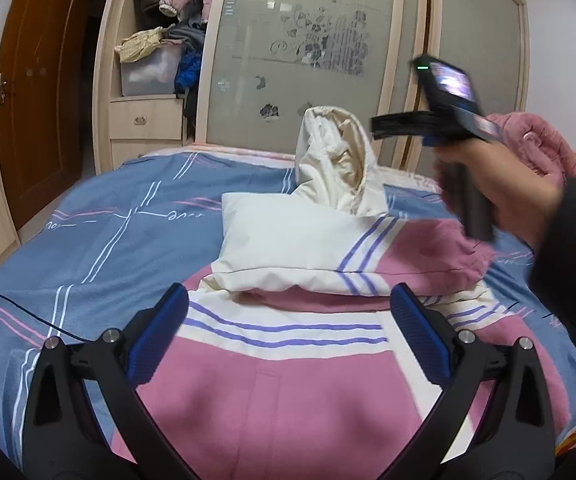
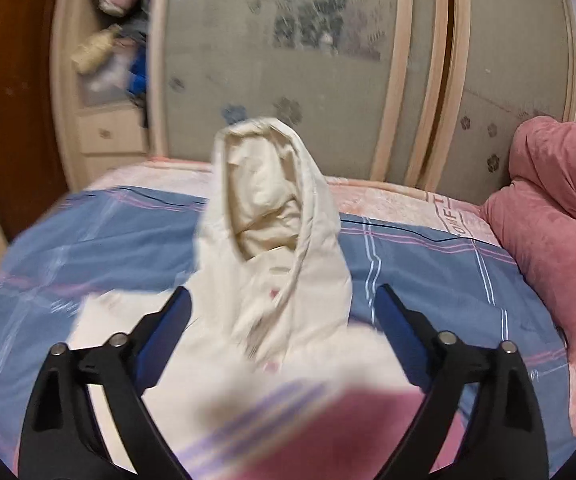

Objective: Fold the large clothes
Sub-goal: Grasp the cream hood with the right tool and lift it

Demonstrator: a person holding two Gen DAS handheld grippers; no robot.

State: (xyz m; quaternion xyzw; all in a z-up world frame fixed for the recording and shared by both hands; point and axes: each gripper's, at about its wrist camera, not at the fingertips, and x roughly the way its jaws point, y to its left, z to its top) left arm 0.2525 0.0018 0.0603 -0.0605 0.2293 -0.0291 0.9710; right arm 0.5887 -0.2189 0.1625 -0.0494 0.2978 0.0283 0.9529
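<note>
A large pink and cream hooded jacket with purple stripes lies on the bed, both sleeves folded across its chest. Its cream hood stands upright at the far end; it also shows in the right wrist view. My left gripper is open and empty, hovering over the jacket's body. My right gripper is open and empty above the folded sleeves, facing the hood; the left wrist view shows it held in a hand at the right.
The bed has a blue checked cover. A pink quilt is bunched at the bed's right end. A wardrobe with sliding frosted doors and open shelves of clothes stands behind the bed. A brown door is at the left.
</note>
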